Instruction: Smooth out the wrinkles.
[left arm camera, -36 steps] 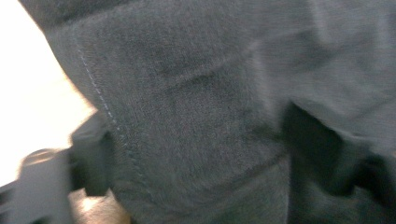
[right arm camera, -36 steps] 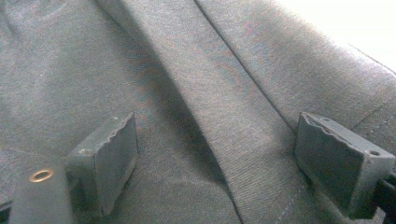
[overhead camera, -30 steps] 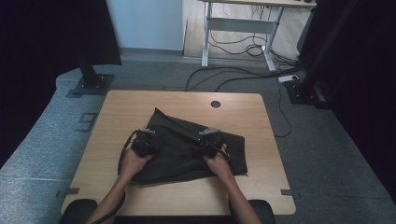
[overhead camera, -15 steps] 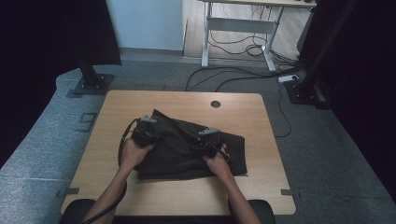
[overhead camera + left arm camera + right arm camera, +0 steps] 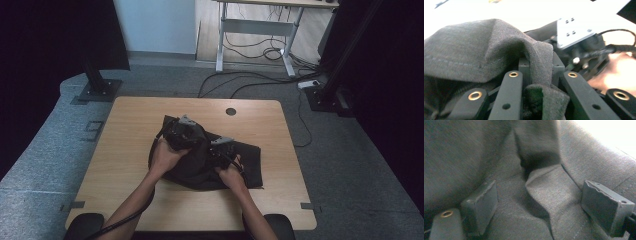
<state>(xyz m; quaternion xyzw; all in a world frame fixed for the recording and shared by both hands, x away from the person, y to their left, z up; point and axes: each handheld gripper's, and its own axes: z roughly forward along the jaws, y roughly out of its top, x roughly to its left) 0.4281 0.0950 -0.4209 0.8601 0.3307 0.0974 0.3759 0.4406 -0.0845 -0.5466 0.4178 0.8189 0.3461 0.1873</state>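
Centrally on the table [image 5: 125,125] lies a dark cloth [image 5: 247,167], bunched up toward its left half, flatter at the right. Left gripper [image 5: 181,134] sits over the cloth's upper-left part, left hand [image 5: 164,157] behind it, cable trailing down along the forearm. In the left gripper view the jaws are clenched on a fold of the cloth [image 5: 499,45] — fabric squeezed between them and draped up over the tips, a stitched seam visible at left. The other gripper [image 5: 580,41] with its grey plate shows just beyond, close by, a hand at the right edge.

Right gripper [image 5: 220,150] rests on the cloth's middle, right hand [image 5: 231,175] behind it, near the left gripper. In the right gripper view the jaws stand wide apart — released, pads [image 5: 606,206] pressed down on the cloth [image 5: 544,202], a raised crease of fabric running between them, not pinched.

Table has a round hole [image 5: 230,111] near the far edge. Beyond, grey floor [image 5: 350,150], cables, a desk frame [image 5: 255,27].
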